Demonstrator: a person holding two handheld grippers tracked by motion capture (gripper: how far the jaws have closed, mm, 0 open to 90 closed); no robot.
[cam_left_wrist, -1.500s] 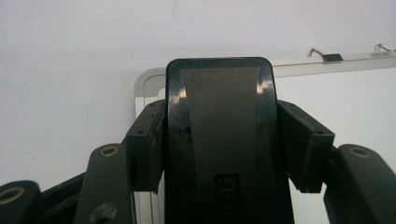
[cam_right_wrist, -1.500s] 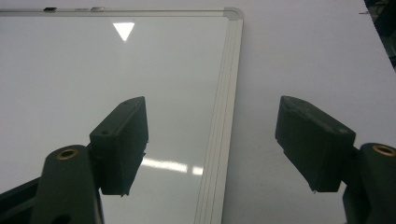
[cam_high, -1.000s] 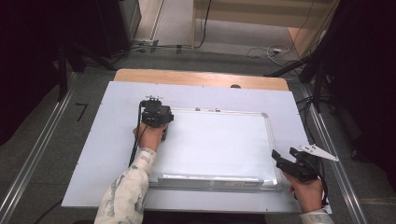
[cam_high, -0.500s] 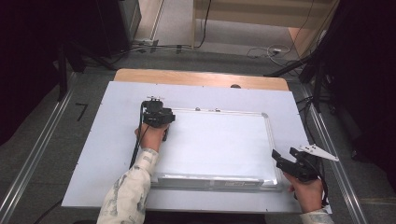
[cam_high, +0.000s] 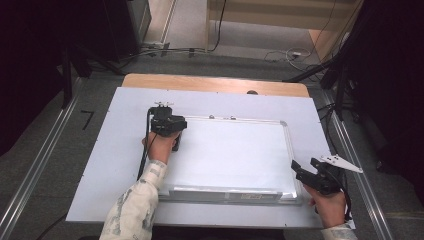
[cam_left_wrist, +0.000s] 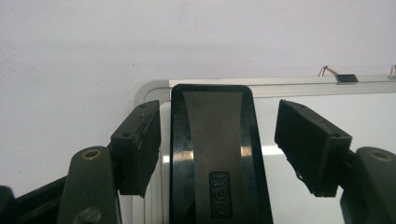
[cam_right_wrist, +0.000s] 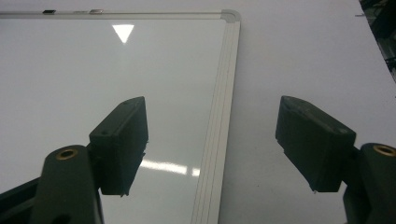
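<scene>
While the left gripper (cam_left_wrist: 217, 140) hangs over the far left corner of the whiteboard (cam_high: 230, 150), its jaws stand spread on either side of a black eraser (cam_left_wrist: 212, 154), neither pad pressing its flanks so far as the left gripper view shows; a narrow gap is visible on the left side and a wider one on the right. That straddling pose reads as either a grasp about to be taken or one just let go; I cannot tell which. The eraser lies flat on the board with its far end just beside the frame corner, probably because a wipe would begin or end at that edge.

Near the board's near right corner the right gripper (cam_high: 306, 174) is held low, jaws wide apart with nothing between them; in the right gripper view they bracket the board's right frame edge (cam_right_wrist: 219, 126), which suggests a readiness to steady the board against sliding while the other hand works, though no contact with it is visible.

Counted: one whiteboard, its surface blank; one eraser; two grippers; two small hanging clips (cam_high: 222, 118) on the far frame edge; one white table sheet (cam_high: 115, 150) under the board.
</scene>
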